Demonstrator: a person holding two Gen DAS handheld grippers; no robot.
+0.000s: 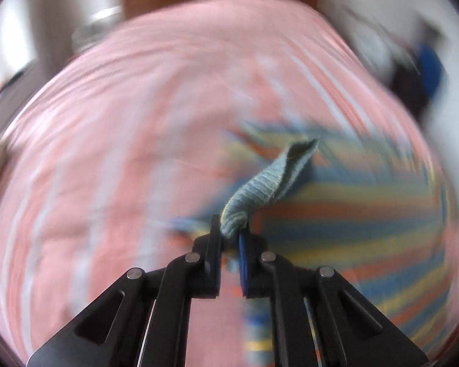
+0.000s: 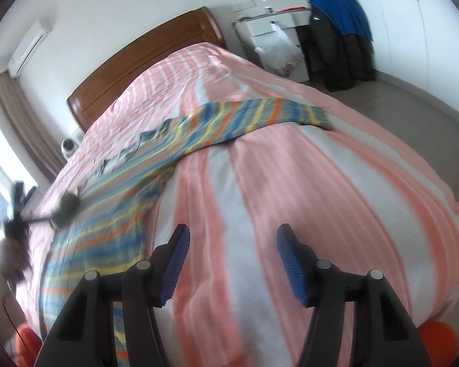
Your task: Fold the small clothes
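Where motion blurs striped cloth (image 1: 336, 214), left hand-held gripper (image 1: 231, 232) pinching its corner

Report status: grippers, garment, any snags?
Left gripper shut on a blue-grey cuff. Right gripper open, empty, over the bed. Striped garment strung out across the bed, unfolded. Nothing in the way.

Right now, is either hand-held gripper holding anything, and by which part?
The left hand-held gripper pinches the striped garment by a bunched blue-grey edge. The right hand-held gripper stands open, holding nothing.
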